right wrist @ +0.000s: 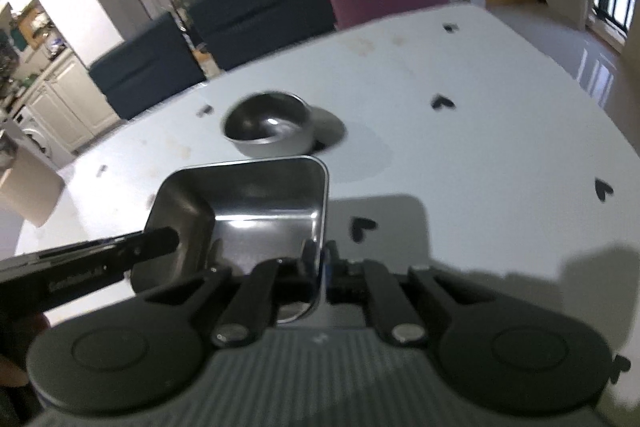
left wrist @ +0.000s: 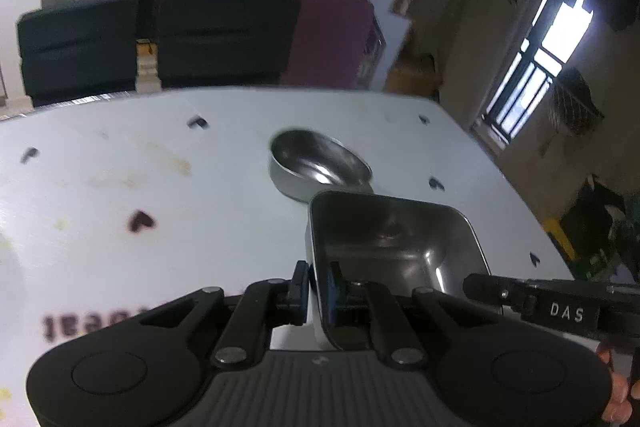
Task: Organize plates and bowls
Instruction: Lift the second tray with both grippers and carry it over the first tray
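"DAS" label (left wrist: 567,313), steel square bowl (left wrist: 394,251)

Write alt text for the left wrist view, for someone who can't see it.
The left tongs are shut on the left wall of a square steel tray, held over a white table printed with small dark hearts. A round steel bowl sits upright on the table just beyond the tray, and the right tongs' black arm reaches in from the right edge.

Dim interior, daylight from a blown-out window (left wrist: 560,39).
Motion blur softens everything; fisheye bends the table (right wrist: 480,75) edges; hard shadows cross its near side.
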Demonstrator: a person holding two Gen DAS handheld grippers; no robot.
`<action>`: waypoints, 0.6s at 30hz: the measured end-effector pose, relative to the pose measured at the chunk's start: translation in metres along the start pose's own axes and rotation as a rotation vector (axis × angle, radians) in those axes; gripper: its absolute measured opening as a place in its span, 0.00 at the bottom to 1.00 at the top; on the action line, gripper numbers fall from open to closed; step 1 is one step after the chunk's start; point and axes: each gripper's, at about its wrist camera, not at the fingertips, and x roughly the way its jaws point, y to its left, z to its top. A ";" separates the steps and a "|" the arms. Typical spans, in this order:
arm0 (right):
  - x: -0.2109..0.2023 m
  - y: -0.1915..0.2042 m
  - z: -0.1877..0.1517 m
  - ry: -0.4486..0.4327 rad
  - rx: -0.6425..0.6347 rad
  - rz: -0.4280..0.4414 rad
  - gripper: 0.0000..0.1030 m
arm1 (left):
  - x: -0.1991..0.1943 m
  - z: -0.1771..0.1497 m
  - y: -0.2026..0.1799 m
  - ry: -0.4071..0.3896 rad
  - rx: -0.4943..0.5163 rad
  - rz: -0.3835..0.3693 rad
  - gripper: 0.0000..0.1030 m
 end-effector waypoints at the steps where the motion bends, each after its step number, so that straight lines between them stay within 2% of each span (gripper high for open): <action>1: -0.004 0.006 -0.001 -0.011 -0.011 0.008 0.05 | -0.007 0.000 0.003 -0.012 -0.002 0.005 0.09; 11: -0.025 0.070 -0.015 -0.066 -0.092 0.126 0.05 | -0.087 -0.013 0.049 -0.116 -0.032 0.100 0.09; 18: -0.027 0.119 -0.026 -0.066 -0.158 0.205 0.05 | -0.131 -0.034 0.083 -0.148 -0.046 0.174 0.09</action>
